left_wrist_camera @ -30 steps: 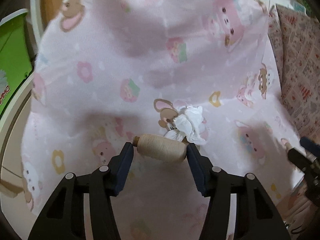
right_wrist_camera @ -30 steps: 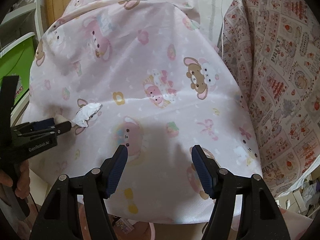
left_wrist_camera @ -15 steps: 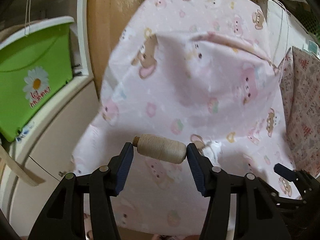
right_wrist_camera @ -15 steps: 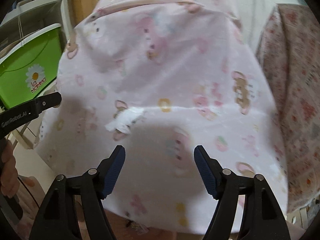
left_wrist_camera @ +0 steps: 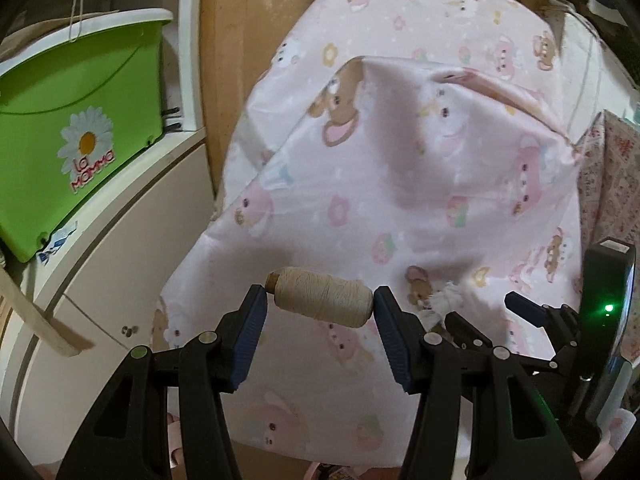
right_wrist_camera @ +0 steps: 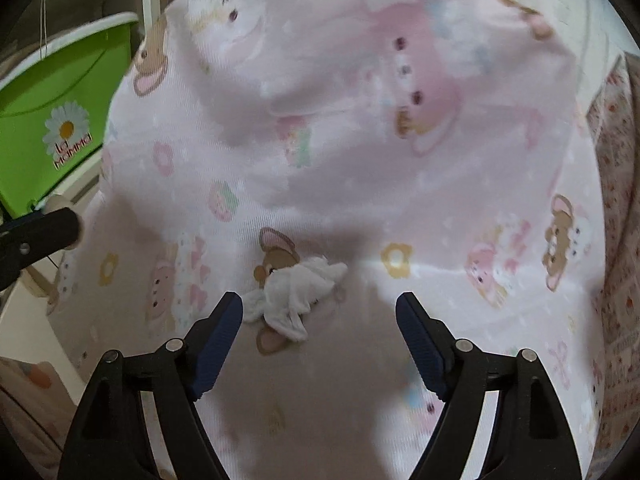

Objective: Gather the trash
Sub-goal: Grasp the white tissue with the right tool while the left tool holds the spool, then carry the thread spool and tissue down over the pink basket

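Note:
My left gripper (left_wrist_camera: 320, 304) is shut on a cream thread spool (left_wrist_camera: 322, 297), held end to end above the left edge of the pink cartoon bedsheet (left_wrist_camera: 400, 184). A crumpled white tissue (right_wrist_camera: 298, 294) lies on the sheet (right_wrist_camera: 360, 160). My right gripper (right_wrist_camera: 319, 322) is open and hovers just over the tissue, which sits near its left finger (right_wrist_camera: 218, 338). In the left wrist view the tissue (left_wrist_camera: 442, 304) is partly hidden behind the right gripper (left_wrist_camera: 532, 312).
A green plastic bin (left_wrist_camera: 76, 128) with a daisy label stands on a white cabinet (left_wrist_camera: 120, 240) left of the bed; it also shows in the right wrist view (right_wrist_camera: 60, 112). A strawberry-print quilt (right_wrist_camera: 616, 208) lies along the right. A wooden headboard (left_wrist_camera: 240, 60) is behind.
My left gripper lifted the spool off the sheet and swung left toward the cabinet. My right gripper moved left and down over the tissue, staying open.

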